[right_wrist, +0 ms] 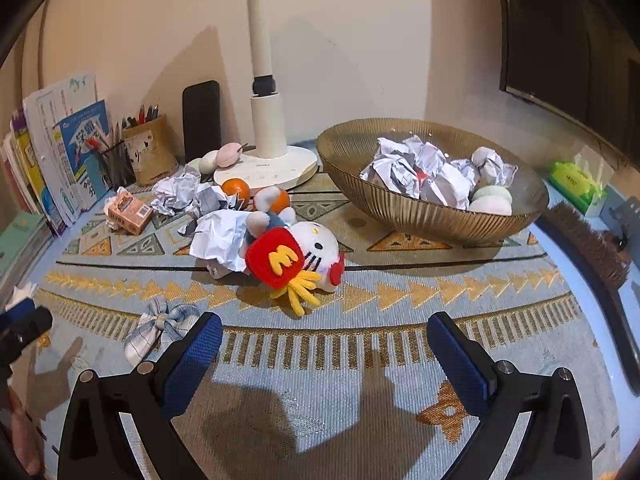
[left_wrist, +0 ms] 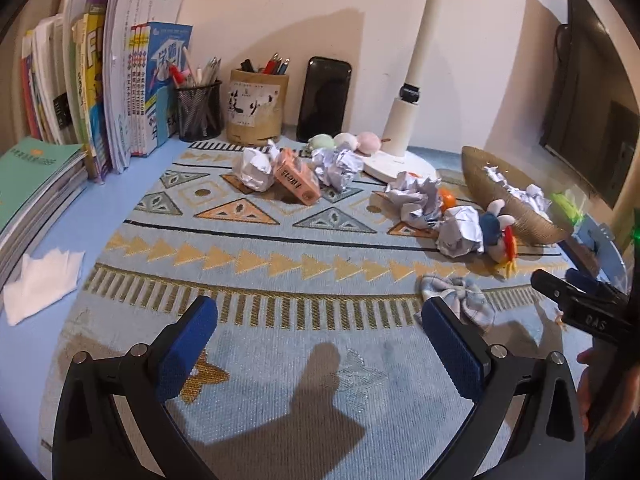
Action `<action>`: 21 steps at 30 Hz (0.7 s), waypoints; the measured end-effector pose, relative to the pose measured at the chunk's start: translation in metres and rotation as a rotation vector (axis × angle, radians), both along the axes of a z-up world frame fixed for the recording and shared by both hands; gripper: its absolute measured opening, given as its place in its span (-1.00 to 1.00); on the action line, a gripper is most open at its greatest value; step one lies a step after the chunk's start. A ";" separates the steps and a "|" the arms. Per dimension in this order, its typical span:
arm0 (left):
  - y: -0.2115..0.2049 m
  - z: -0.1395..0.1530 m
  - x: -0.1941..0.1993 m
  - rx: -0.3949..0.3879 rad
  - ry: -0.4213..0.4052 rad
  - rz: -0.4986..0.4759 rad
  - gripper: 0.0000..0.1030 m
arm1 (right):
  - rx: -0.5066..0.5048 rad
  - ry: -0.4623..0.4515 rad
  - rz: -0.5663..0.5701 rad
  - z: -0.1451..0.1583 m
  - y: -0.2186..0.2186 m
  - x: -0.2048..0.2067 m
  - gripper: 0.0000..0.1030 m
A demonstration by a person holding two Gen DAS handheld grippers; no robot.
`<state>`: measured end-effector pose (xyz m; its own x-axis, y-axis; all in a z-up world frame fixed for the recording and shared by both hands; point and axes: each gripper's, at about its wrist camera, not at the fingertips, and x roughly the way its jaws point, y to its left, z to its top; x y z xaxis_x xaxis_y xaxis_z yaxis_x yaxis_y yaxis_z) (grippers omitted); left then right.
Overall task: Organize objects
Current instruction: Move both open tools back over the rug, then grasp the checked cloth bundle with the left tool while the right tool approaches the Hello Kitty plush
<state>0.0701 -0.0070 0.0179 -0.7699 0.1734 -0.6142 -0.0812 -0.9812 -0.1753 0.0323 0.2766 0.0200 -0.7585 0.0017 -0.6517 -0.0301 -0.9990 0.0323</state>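
Left wrist view: the left tongs [left_wrist: 320, 344] are hovering wide open and empty over the mat [left_wrist: 280, 264], likely between picks. Four paper balls are lying loose on the table: two [left_wrist: 256, 168] flanking a pink box [left_wrist: 298, 180], two [left_wrist: 416, 196] near the bowl [left_wrist: 504, 200].

Right wrist view: the right tongs [right_wrist: 324, 348] are gaping empty too, facing the plush [right_wrist: 296, 256]. The bowl [right_wrist: 424, 216] is collecting paper wads [right_wrist: 416, 172] and two eggs [right_wrist: 491, 199]; two oranges [right_wrist: 236, 190] and a bow [right_wrist: 160, 328] are waiting outside.
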 end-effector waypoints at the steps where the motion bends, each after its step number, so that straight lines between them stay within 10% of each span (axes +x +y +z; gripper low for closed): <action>1: 0.001 -0.001 0.000 0.002 -0.005 -0.008 0.99 | -0.015 -0.002 -0.003 0.000 0.002 -0.001 0.99; 15: 0.075 0.000 -0.034 -0.087 -0.158 -0.254 0.98 | -0.285 -0.242 0.091 0.001 0.024 -0.055 0.98; 21: 0.126 -0.013 -0.066 -0.129 -0.217 -0.369 0.95 | -0.128 -0.251 0.091 -0.002 0.007 -0.096 0.97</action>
<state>0.0038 0.1185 0.0047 -0.5216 0.3239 -0.7893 -0.4049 -0.9083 -0.1051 -0.0642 0.2834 0.0175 -0.5670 -0.1531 -0.8094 0.0362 -0.9863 0.1612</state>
